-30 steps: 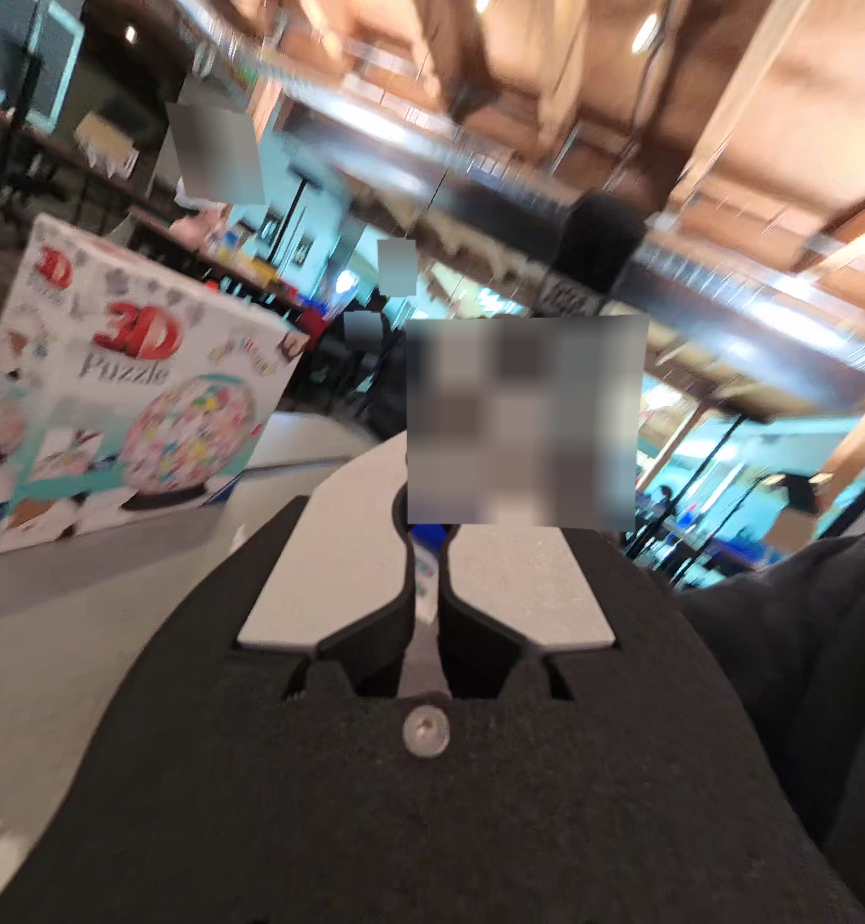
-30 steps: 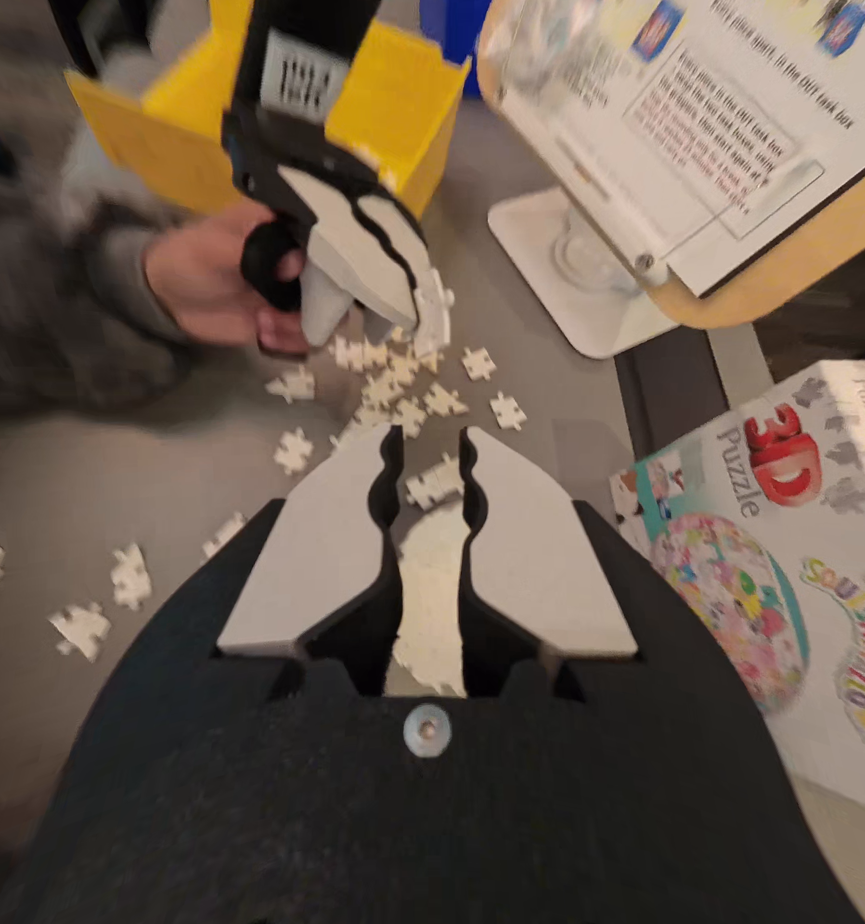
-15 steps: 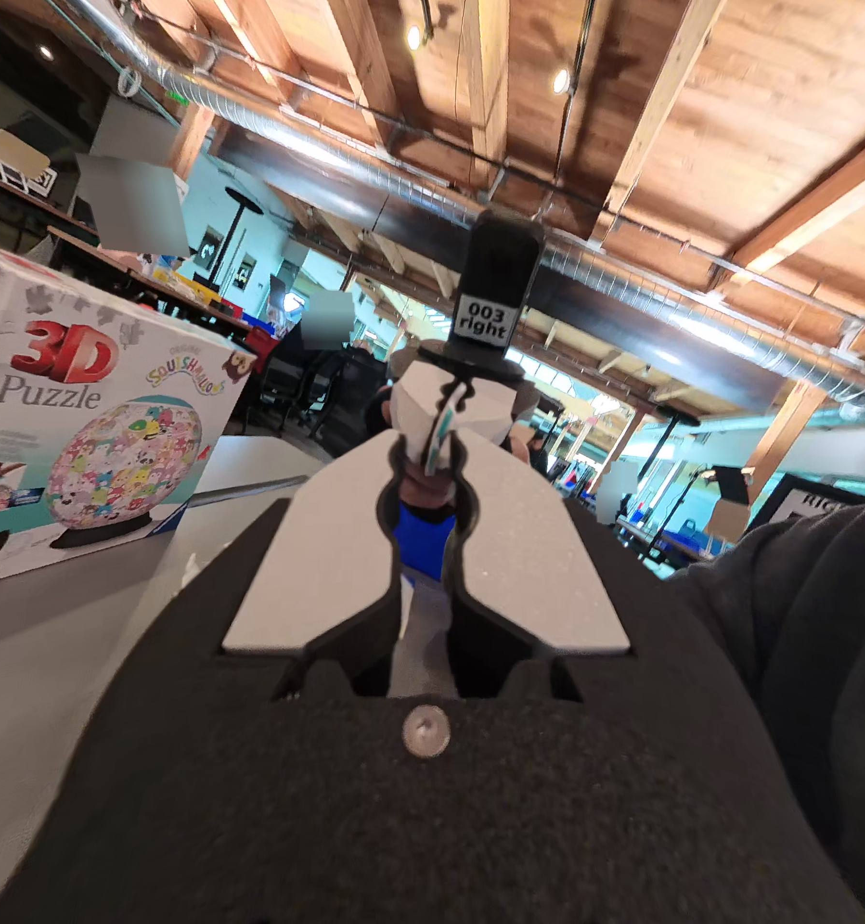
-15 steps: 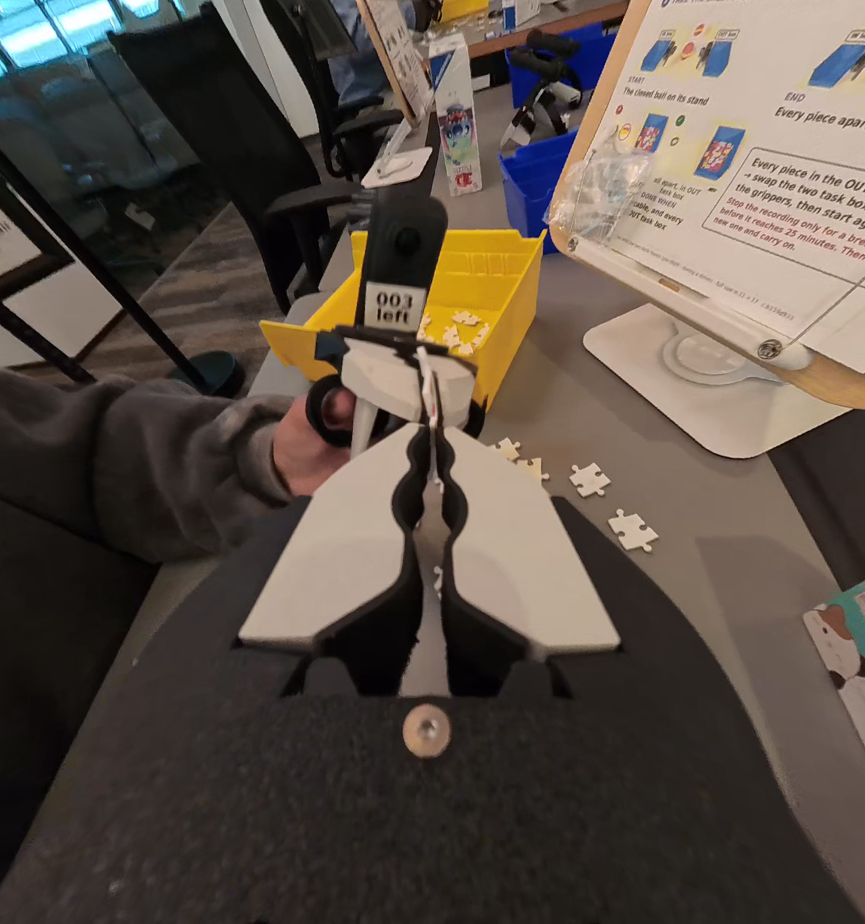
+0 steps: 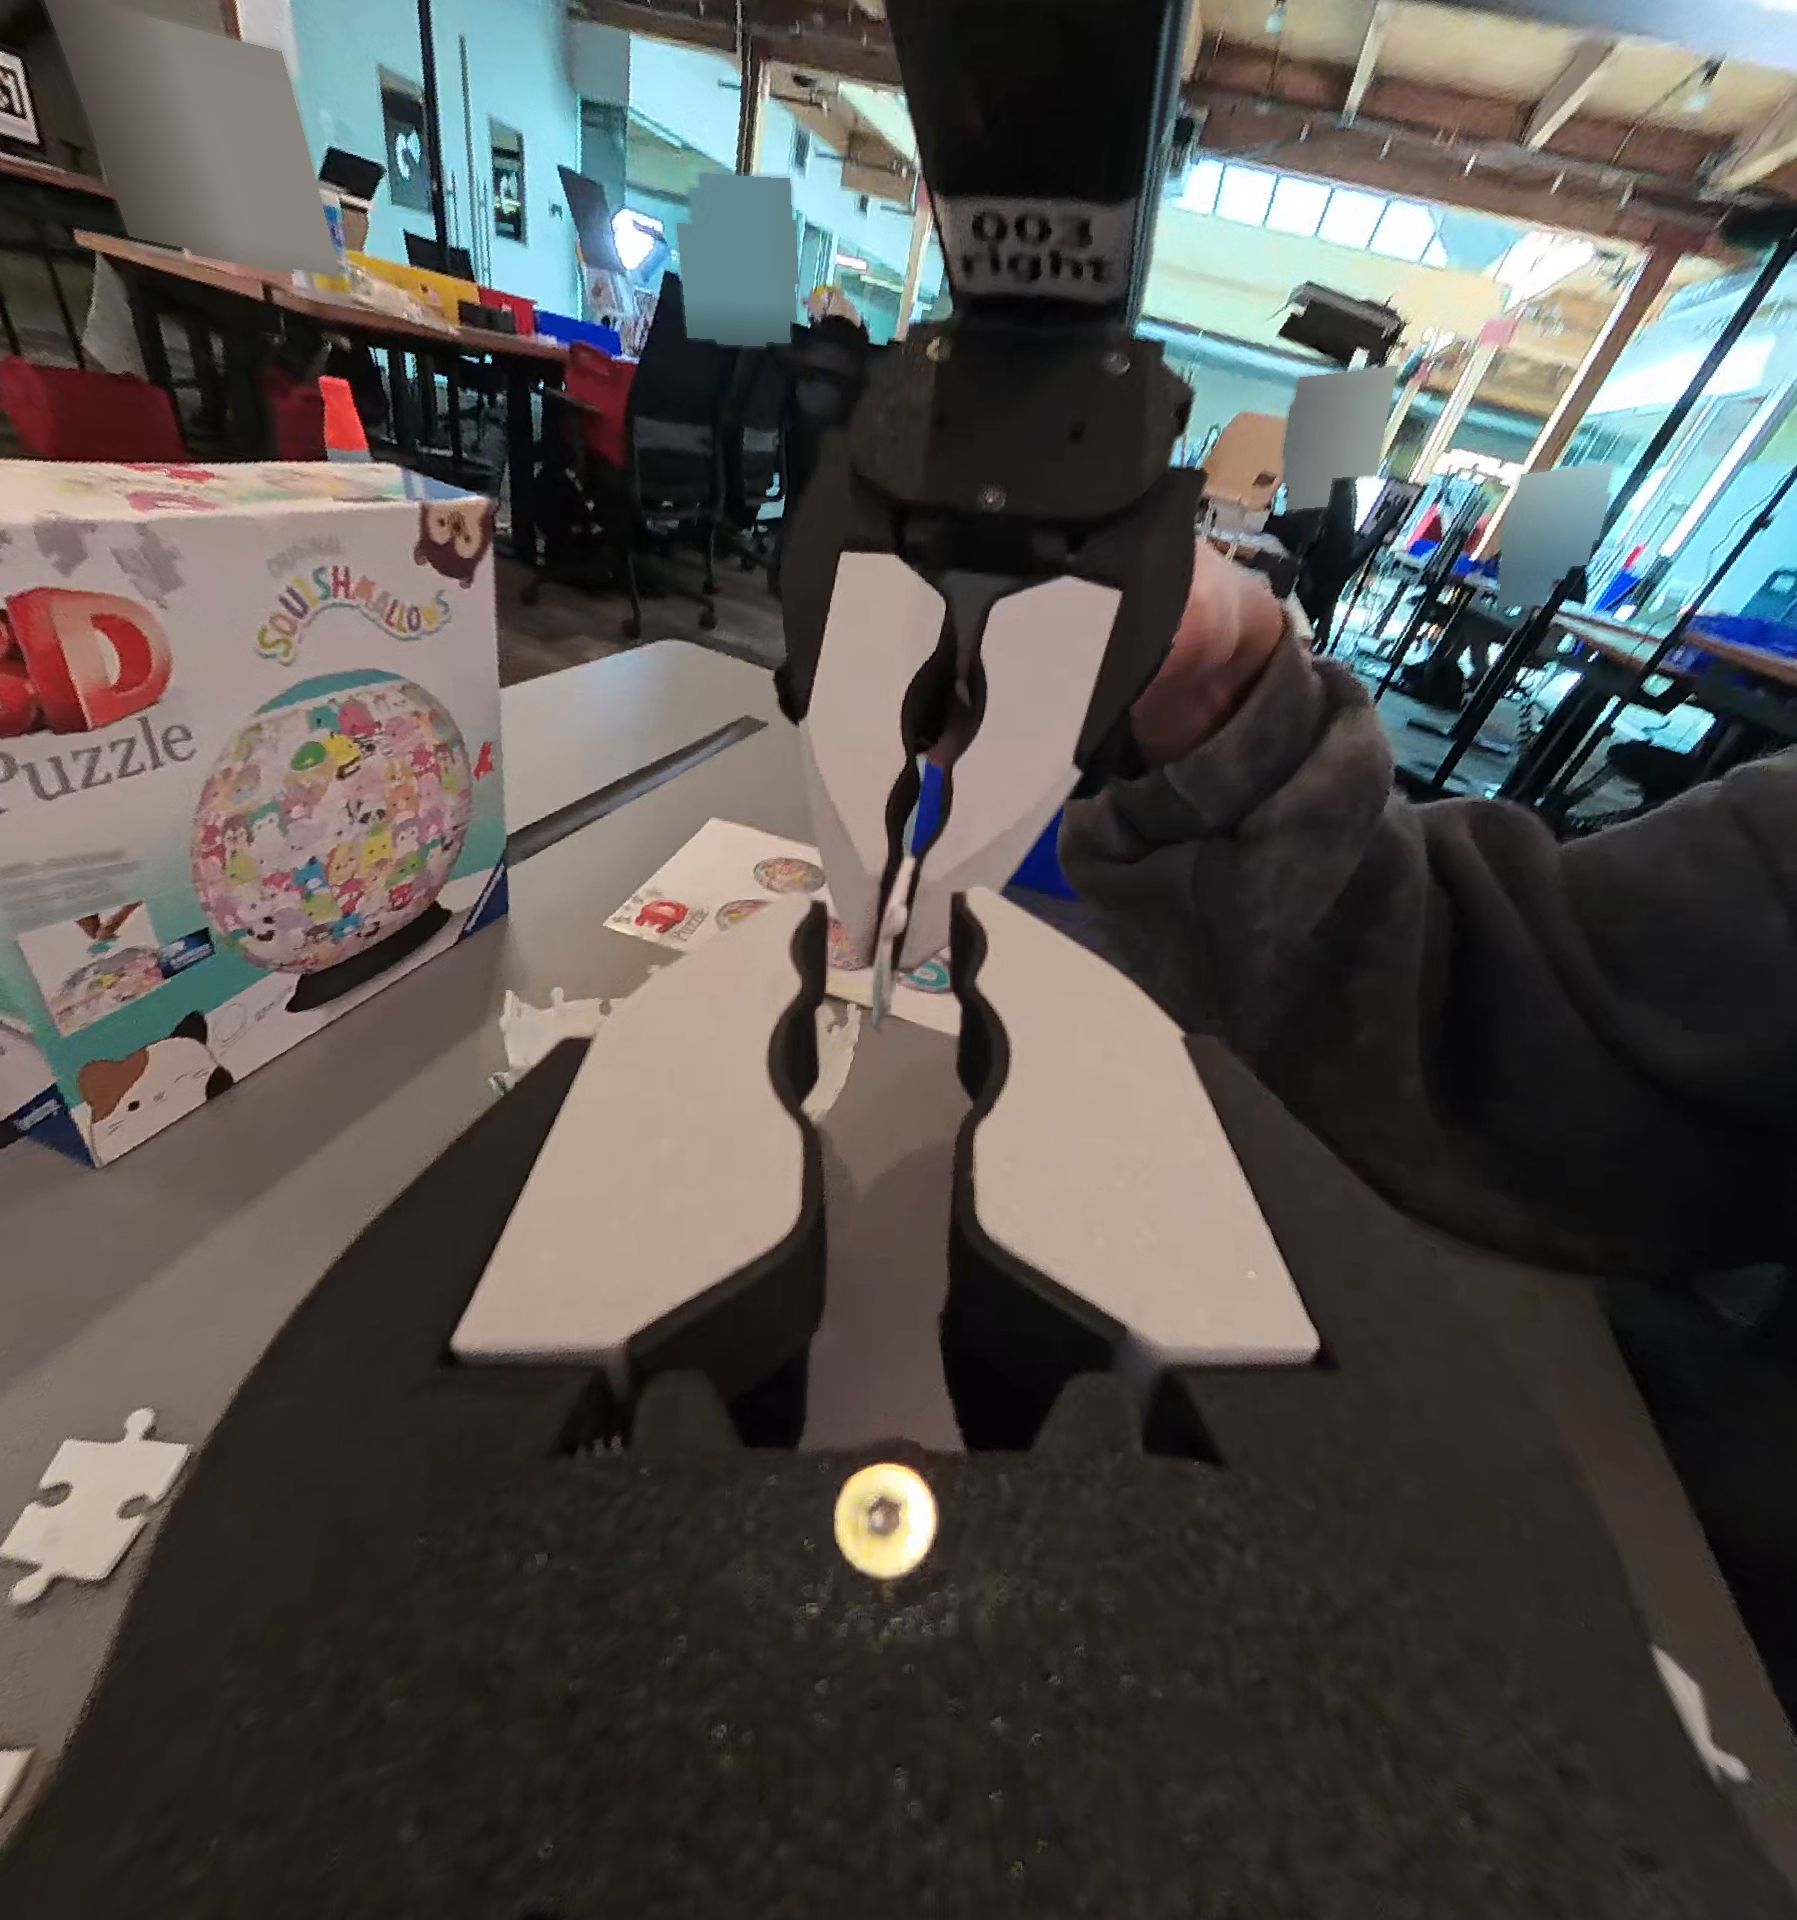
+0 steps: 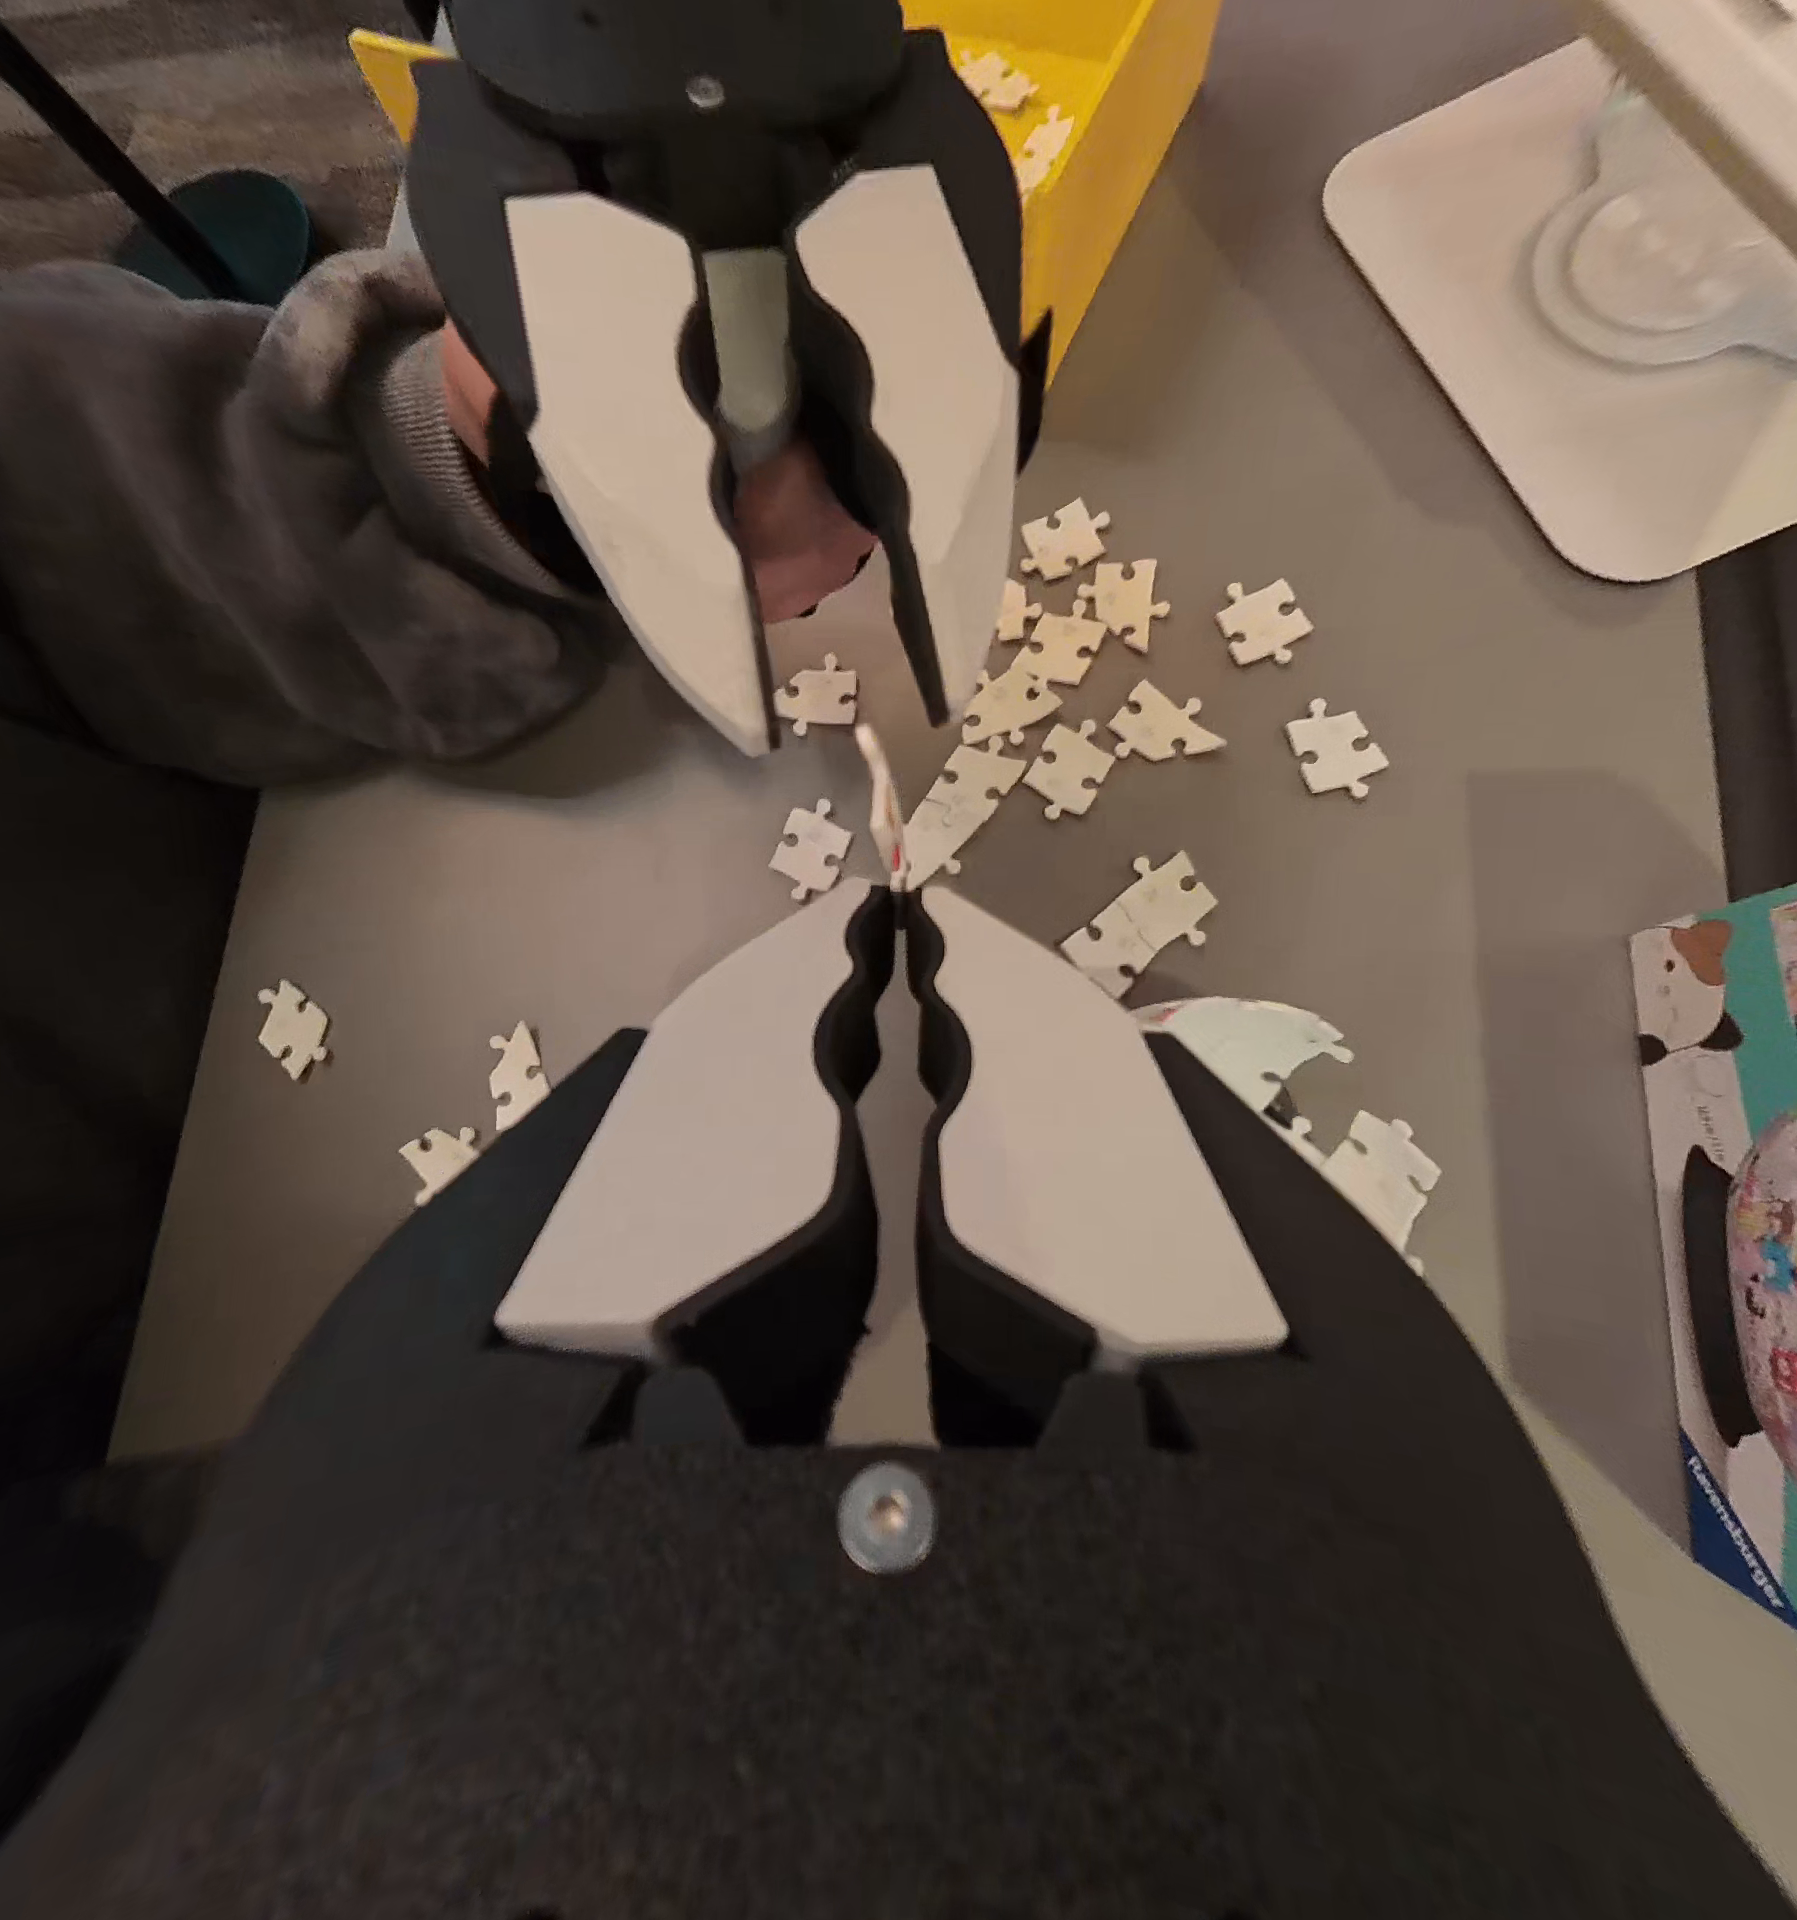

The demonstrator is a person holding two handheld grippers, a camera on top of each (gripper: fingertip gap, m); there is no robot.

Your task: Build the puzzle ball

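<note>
Both grippers have dropped lower over the grey bench since half a second ago. Now the right gripper pinches a puzzle piece edge-on at its tips, jaws closed on it. Facing it, the left gripper has its jaws parted, holding nothing, its tips just short of that piece. Loose white puzzle pieces lie scattered mid-bench, and a curved, partly built section of the ball sits beside the right gripper. A yellow bin stands at the far edge, and the puzzle box at the bench's right side. Behind: an open workshop with wooden ceiling beams, long tables and office chairs.
</note>
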